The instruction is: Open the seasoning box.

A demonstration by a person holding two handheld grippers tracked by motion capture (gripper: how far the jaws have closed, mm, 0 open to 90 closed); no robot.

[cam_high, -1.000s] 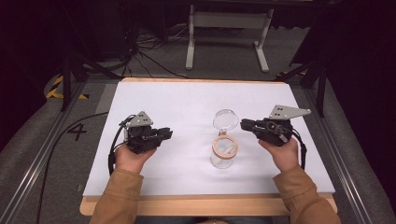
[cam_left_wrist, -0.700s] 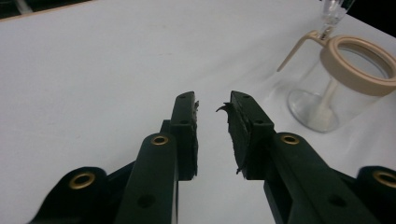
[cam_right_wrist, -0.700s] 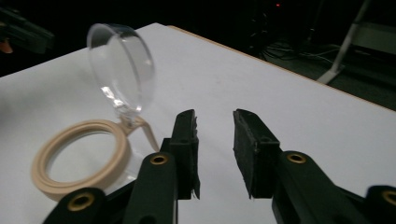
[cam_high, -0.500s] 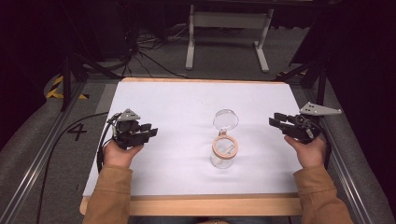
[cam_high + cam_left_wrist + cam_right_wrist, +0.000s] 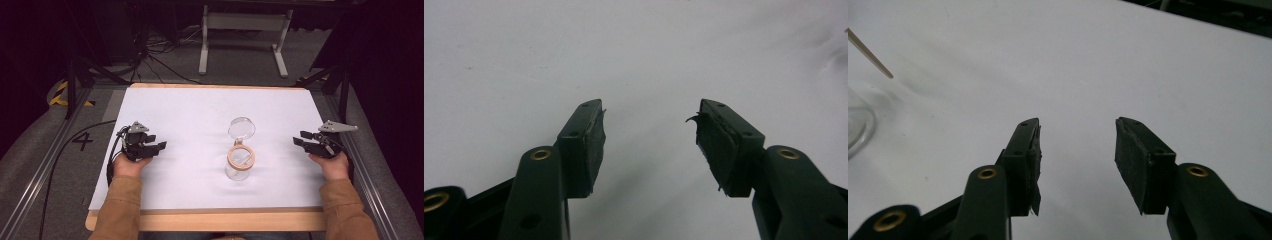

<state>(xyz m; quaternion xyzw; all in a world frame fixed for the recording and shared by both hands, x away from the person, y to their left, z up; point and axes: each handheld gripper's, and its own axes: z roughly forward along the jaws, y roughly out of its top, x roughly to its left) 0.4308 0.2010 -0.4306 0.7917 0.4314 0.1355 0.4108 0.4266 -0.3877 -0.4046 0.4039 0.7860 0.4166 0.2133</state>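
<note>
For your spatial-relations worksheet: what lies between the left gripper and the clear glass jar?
In the high view, bare white table covering lies between the left gripper and the wooden-rimmed clear glass jar.

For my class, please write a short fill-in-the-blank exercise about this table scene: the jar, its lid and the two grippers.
1. The jar stands on the white table between the two ____.
2. The round clear lid lies on the table just ____ the jar, on the side away from the person.
3. The jaws of the left gripper stand ____, with nothing between them.
4. The right gripper holds ____.

Missing words: grippers; beyond; open; nothing
</note>
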